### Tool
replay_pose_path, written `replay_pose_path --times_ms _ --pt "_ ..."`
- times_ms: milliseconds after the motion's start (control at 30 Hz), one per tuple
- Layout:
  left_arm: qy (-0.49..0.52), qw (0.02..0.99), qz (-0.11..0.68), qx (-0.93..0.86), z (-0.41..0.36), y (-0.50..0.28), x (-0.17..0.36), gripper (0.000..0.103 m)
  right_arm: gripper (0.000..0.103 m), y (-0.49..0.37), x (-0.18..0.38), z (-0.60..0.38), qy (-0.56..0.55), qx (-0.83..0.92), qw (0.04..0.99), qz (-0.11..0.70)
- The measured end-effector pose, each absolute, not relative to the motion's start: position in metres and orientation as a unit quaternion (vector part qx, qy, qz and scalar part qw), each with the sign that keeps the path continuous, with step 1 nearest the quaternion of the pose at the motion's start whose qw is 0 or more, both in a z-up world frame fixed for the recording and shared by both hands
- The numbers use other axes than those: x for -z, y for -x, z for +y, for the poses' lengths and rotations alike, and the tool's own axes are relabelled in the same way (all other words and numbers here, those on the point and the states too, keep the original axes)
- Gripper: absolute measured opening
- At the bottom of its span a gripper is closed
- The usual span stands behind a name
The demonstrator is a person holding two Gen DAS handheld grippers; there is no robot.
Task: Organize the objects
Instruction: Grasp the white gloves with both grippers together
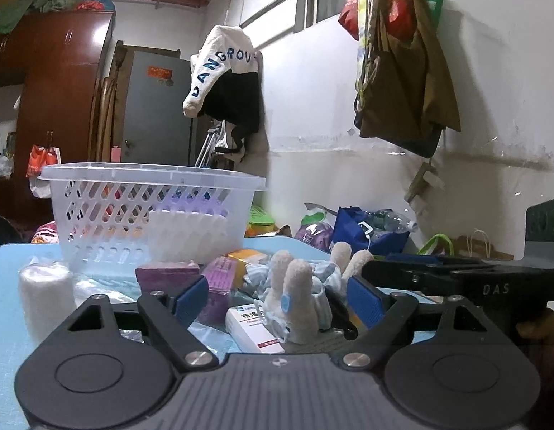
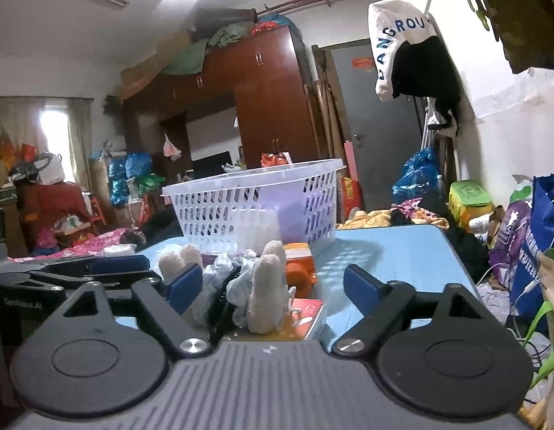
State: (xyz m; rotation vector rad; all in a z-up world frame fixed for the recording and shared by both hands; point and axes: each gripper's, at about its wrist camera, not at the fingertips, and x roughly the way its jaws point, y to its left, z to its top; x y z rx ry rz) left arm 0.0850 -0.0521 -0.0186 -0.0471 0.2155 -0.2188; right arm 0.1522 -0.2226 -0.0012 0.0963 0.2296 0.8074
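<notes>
Left wrist view: the left hand-held gripper (image 1: 278, 295) stands wide open, holding nothing. Between its blue pads sits a soft toy (image 1: 301, 286) with pale fuzzy limbs and striped cloth, resting on a white box (image 1: 253, 328) on the blue counter (image 1: 6, 286). It looks light, limp and squashy; a pinch across the bunched cloth body should hold better than one on a thin limb. The basket (image 1: 151, 211) stands behind, near.

Right wrist view: the right hand-held gripper (image 2: 273, 286) is also wide open and empty. The toy (image 2: 266, 286) lies toward its left finger, close in, with an orange item (image 2: 300, 268) just behind and the basket (image 2: 255, 200) beyond.
</notes>
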Motion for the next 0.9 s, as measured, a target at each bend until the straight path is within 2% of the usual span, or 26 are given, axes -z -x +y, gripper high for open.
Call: replay_pose_path --times_ms 67,167,300,367,533,900 --pt "0.021 0.988 0.11 0.11 -0.054 -0.086 0.02 0.077 0.069 -0.153 0.002 -0.222 -0.046 -0.396 0.91 0.116" --pt "0.019 0.987 0.114 0.113 -0.057 -0.089 0.02 0.067 0.057 -0.154 0.002 -0.218 -0.04 -0.398 0.909 0.118" --pt "0.008 0.988 0.112 0.11 -0.065 -0.09 0.02 0.054 0.049 -0.154 0.002 -0.214 -0.038 -0.402 0.907 0.122" --pt "0.003 0.987 0.113 0.11 -0.069 -0.092 0.02 0.047 0.036 -0.154 0.002 -0.213 -0.038 -0.406 0.905 0.124" --pt "-0.008 0.988 0.118 0.104 -0.077 -0.096 0.023 0.026 0.019 -0.152 0.002 -0.212 -0.028 -0.399 0.909 0.122" --pt "-0.005 0.991 0.09 0.095 -0.072 -0.084 0.014 0.02 0.015 -0.134 -0.007 -0.209 -0.005 -0.41 0.91 0.07"
